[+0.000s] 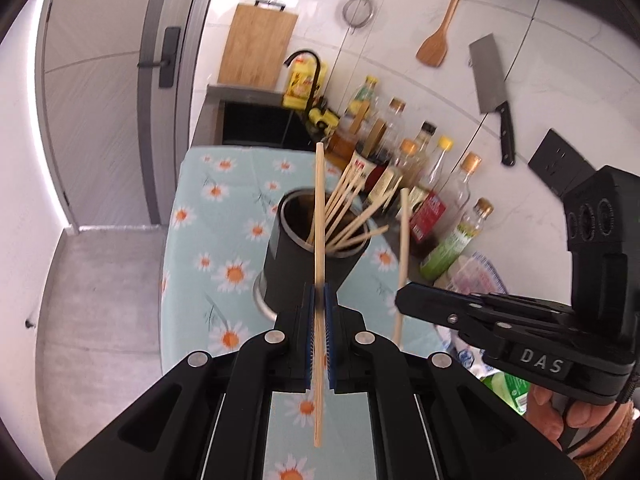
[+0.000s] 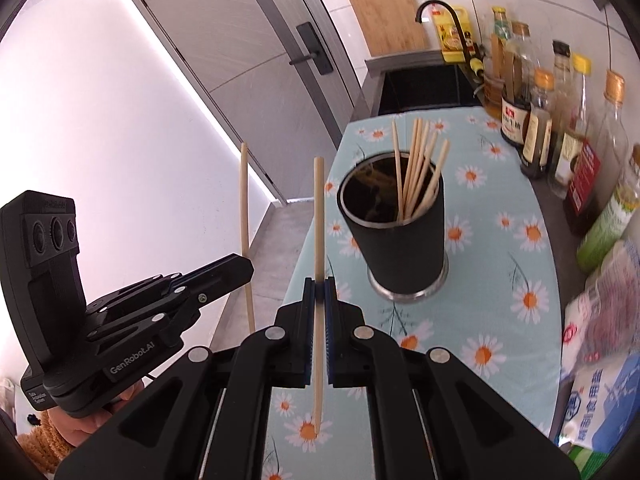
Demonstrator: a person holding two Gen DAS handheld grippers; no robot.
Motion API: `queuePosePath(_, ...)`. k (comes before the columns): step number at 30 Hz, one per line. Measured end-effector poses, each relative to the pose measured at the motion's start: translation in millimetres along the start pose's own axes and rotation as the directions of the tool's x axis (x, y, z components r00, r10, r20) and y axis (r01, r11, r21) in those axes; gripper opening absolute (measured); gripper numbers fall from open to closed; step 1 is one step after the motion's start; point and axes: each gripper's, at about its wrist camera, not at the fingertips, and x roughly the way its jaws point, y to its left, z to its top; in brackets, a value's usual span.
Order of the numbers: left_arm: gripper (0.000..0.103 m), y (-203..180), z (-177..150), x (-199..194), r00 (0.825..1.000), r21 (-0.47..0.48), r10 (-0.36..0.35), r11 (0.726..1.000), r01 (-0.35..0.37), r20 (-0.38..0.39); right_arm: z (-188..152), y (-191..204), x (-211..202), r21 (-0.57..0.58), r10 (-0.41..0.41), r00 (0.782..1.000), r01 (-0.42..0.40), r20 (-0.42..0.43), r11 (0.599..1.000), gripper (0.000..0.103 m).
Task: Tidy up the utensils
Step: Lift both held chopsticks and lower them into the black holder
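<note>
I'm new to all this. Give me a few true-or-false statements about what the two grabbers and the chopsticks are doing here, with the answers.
1. Each gripper holds one chopstick. True: the left gripper is shut on the left chopstick, the right gripper on the right chopstick.
2. The cup is empty. False: several chopsticks already stand in it.
3. The cup lies on its side. False: it stands upright on the daisy cloth.
4. Bottles line the wall beside the cloth. True.
5. The held chopsticks are already inside the cup. False: both are outside it.
</note>
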Motion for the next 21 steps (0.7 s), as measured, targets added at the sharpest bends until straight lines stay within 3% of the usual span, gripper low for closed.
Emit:
queuePosePath(10,0.004,-7,43,7,0.982,0.063,-0.096,0.994,0.086,0.165,43,-16,-5,0.001,0.01,0.987,-0.01,0.162,1.0,0.006)
queuePosePath(21,0.004,-4,65,29,0.931,0.125,-0.176,0.982,0.143,0.319,76,-34,-19,-0.01,0.022,0.925,-0.019,0.38,1.0,0.006)
